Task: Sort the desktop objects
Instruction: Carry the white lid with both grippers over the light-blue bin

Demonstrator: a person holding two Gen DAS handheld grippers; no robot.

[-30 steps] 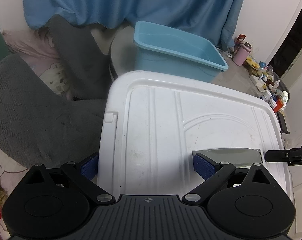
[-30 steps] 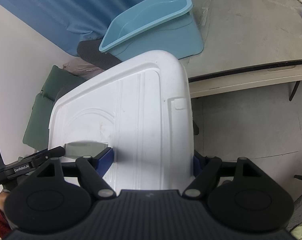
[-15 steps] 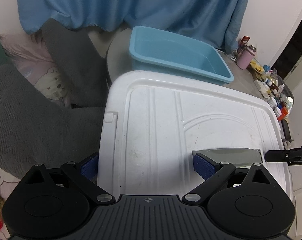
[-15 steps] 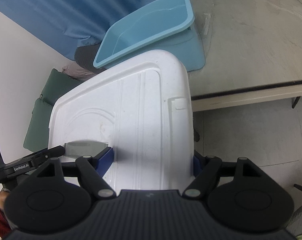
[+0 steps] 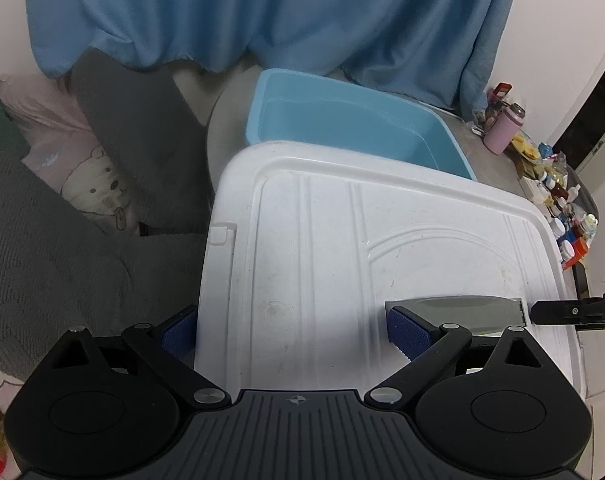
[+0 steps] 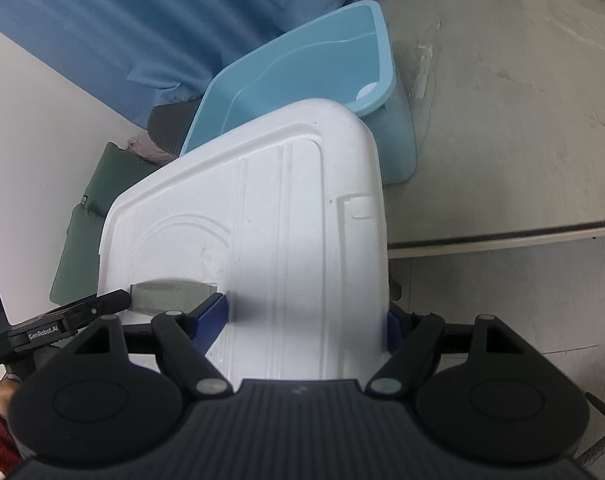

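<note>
Closer now looms the light-blue plastic tub (image 5: 358,120), so I keep both grippers, left (image 5: 294,330) and right (image 6: 304,316), clamped evenly on the white ribbed plastic lid (image 5: 362,256), level and clear of the tub rim.

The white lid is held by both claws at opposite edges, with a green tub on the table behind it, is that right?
Not quite: the tub is light blue, not green, as the left wrist view shows. The white lid is indeed held by both claws, left claw and right claw, at opposite edges.
</note>
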